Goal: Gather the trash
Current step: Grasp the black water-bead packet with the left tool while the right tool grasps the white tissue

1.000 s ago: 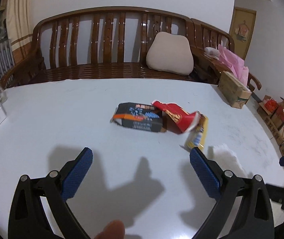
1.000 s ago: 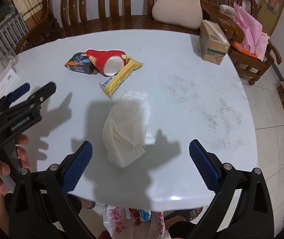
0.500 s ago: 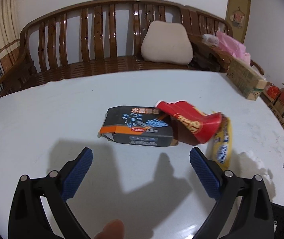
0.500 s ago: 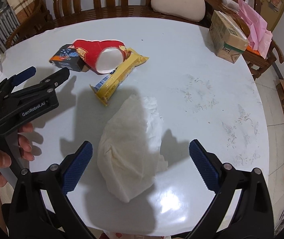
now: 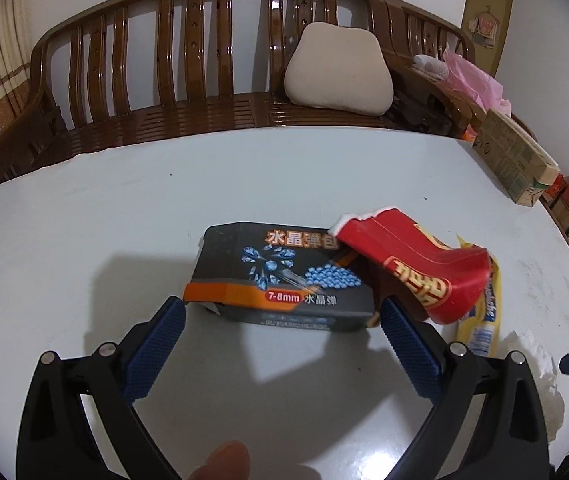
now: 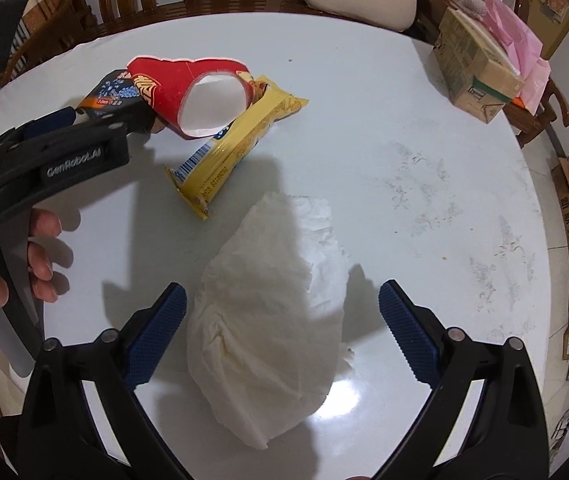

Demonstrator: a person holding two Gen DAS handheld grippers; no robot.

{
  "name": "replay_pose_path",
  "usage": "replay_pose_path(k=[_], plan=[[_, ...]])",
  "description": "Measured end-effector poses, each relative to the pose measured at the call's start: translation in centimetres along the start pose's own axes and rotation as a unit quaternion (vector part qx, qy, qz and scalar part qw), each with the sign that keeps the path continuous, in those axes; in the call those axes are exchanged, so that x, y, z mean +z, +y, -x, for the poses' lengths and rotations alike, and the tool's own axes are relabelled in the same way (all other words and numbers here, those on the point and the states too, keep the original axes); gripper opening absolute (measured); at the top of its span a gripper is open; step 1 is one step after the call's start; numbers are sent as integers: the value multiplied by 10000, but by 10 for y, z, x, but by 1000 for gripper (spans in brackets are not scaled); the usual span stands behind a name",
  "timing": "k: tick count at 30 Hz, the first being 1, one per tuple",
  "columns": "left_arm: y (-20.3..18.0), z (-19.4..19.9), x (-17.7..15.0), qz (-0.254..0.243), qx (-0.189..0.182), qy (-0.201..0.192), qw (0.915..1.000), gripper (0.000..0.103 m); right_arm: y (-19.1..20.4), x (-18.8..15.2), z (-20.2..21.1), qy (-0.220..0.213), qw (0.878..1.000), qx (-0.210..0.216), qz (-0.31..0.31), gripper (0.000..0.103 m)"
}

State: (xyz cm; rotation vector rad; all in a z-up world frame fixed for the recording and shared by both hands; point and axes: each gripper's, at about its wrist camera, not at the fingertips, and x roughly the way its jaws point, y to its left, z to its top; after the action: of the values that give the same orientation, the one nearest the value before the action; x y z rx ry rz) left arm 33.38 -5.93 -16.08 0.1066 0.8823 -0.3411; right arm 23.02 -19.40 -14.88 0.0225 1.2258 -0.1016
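Straddling black box (image 5: 284, 276) with left hand-held gripper (image 5: 282, 318) spread wide; right hand-held gripper (image 6: 282, 308) gaping around crumpled tissue (image 6: 272, 320), readying grabs.

Each black plastic claw (image 5: 280, 312) has blue textured pads (image 5: 156, 344) and silver screws. The left claw (image 6: 64, 120) has white "GenRobot.AI" lettering.

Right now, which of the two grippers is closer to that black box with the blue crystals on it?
Left. The left gripper is open with the black box right at its fingertips. The right gripper sits over the white tissue, farther away.
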Motion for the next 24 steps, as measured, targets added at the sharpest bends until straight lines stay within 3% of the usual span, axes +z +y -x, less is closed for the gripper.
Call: replay_pose_path(k=[3,7,11,15,24], plan=[[2,-4,4,25,-24,42,10000,95,5,0,-6,76,9999,8,68,85],[2,-11,7,10,-27,148,9999,95,5,2,-8,86,9999,110,14,82],[1,-17,9,22,-50,269,9996,95,7,3,-6,91,9995,286,65,64],[-2,-19,11,-63,18,294,9995,95,11,4,-4,76,9994,315,118,56],[-6,-15,16,-776,116,150,9968,95,12,4,-3,66,9994,332,123,56]])
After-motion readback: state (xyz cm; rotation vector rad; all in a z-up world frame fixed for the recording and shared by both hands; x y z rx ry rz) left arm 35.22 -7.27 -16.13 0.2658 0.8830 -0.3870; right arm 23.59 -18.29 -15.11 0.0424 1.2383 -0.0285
